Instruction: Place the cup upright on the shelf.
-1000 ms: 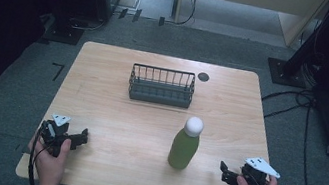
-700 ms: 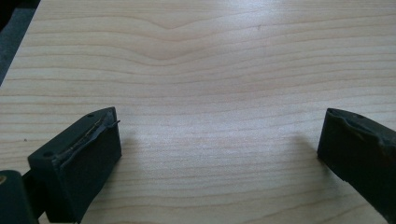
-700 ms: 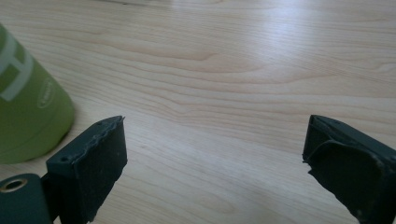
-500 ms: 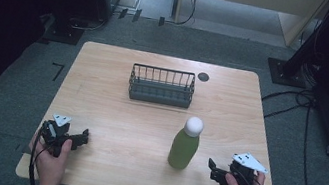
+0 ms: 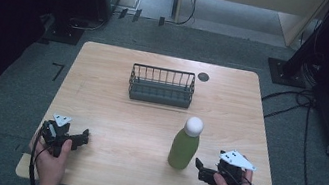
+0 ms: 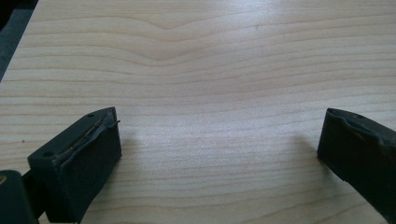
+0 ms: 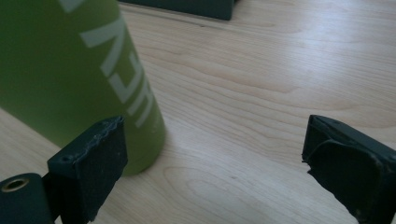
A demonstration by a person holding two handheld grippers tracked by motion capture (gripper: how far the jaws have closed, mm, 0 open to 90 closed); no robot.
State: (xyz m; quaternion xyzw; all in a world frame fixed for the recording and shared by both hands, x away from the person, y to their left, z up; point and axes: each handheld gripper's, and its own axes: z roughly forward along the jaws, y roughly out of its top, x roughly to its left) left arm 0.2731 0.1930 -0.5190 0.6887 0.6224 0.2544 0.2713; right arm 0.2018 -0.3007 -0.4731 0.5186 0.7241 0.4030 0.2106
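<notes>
1. Two hand-held grippers rest low over the bench [image 5: 113, 114], jaws spread wide, holding nothing.
2. Right hand-held gripper [image 5: 204, 171]: green bottle [image 5: 184, 148] upright just beside its jaws.
3. Left hand-held gripper [image 5: 78, 137]: well apart from the bottle.

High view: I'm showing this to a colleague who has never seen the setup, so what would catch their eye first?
The green bottle with its white cap stands upright on the wooden table, right of centre and toward the near edge. The open right gripper sits just beside its base, not yet around it. Farther back, a dark wire basket sits near the middle, and the open left gripper rests at the near left corner.
</notes>
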